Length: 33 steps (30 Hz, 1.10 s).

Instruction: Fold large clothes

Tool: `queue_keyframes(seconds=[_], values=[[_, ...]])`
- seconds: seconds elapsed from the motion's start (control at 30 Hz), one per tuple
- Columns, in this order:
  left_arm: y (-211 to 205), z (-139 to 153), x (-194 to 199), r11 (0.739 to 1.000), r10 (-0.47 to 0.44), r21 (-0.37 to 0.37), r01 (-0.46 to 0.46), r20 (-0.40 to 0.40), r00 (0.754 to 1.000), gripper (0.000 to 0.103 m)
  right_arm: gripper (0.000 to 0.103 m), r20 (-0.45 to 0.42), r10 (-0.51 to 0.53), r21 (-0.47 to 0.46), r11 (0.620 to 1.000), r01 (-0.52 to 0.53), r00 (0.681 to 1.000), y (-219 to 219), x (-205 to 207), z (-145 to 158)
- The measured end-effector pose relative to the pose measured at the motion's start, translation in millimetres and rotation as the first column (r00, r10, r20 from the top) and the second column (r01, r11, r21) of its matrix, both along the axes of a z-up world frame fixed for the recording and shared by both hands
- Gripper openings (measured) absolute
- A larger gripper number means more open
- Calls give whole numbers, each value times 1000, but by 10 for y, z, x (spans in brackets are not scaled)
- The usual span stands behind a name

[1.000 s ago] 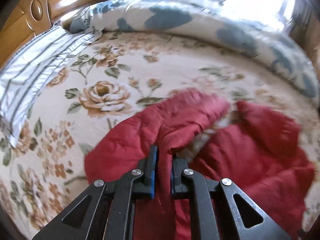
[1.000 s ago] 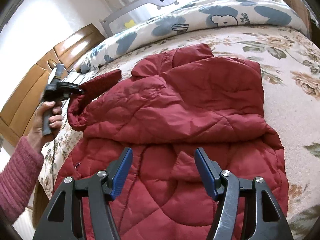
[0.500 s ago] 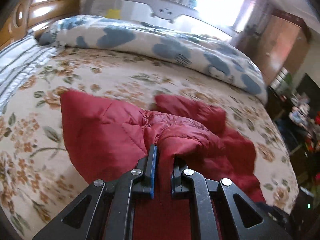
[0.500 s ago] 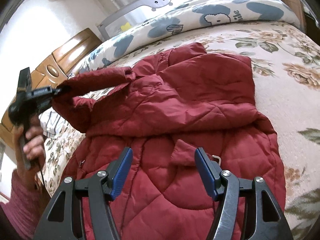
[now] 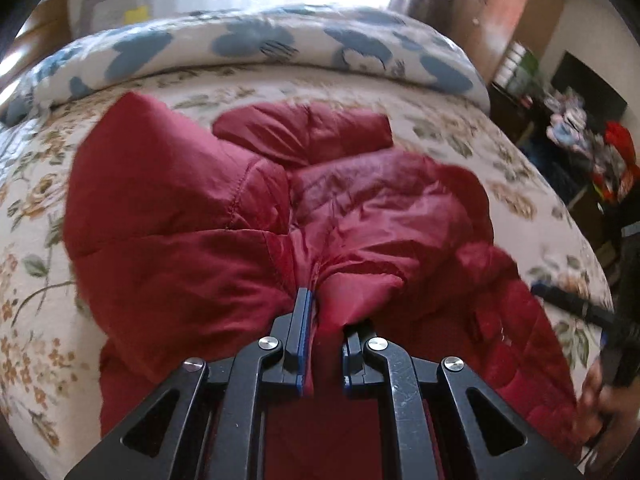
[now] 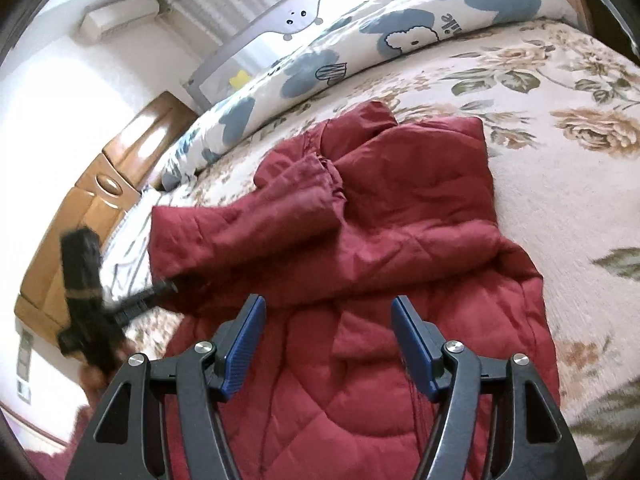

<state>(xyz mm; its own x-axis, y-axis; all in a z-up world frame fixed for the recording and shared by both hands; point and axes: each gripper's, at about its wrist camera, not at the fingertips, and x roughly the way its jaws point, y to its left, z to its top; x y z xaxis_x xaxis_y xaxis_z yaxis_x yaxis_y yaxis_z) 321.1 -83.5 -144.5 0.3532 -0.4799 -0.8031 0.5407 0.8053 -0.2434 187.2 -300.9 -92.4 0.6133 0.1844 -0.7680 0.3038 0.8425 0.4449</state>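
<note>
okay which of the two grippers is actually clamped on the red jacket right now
The left gripper: it is shut on a bunched fold of the red jacket. The right gripper is open above the jacket, with nothing between its pads.

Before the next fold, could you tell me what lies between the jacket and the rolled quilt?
Only bare floral sheet separates jacket from quilt, seen in both wrist views.

The left gripper (image 5: 320, 320) pinches a fold of the red quilted jacket (image 5: 200, 220), its jaws nearly together on the bunched cloth; the jacket lies crumpled on the floral bedspread (image 5: 520, 200); a blue-patterned duvet (image 5: 280, 48) runs along the far side; the right gripper (image 5: 580, 308) shows blurred at the right edge.
</note>
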Motion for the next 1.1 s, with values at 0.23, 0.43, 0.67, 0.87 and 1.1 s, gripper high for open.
queue_keyframes(seconds=[0.23, 0.43, 0.67, 0.87, 1.1], values=[[57, 30, 140, 1000, -19, -15, 19, -15, 1000, 13, 67, 16, -2, 125, 992, 0, 1000, -211, 509, -166], [16, 40, 130, 999, -34, 2, 34, -12, 999, 14, 67, -30, -15, 248, 969, 22, 999, -404, 995, -547], [-86, -5, 107, 1000, -26, -17, 25, -46, 999, 20, 13, -46, -25, 308, 951, 38, 999, -399, 1201, -694], [-42, 27, 103, 999, -18, -49, 14, -76, 997, 23, 8, 7, -23, 247, 969, 21, 1000, -353, 1047, -469], [-102, 79, -19, 998, -51, -42, 49, -65, 997, 57, 7, 43, -24, 125, 992, 19, 999, -301, 837, -246]])
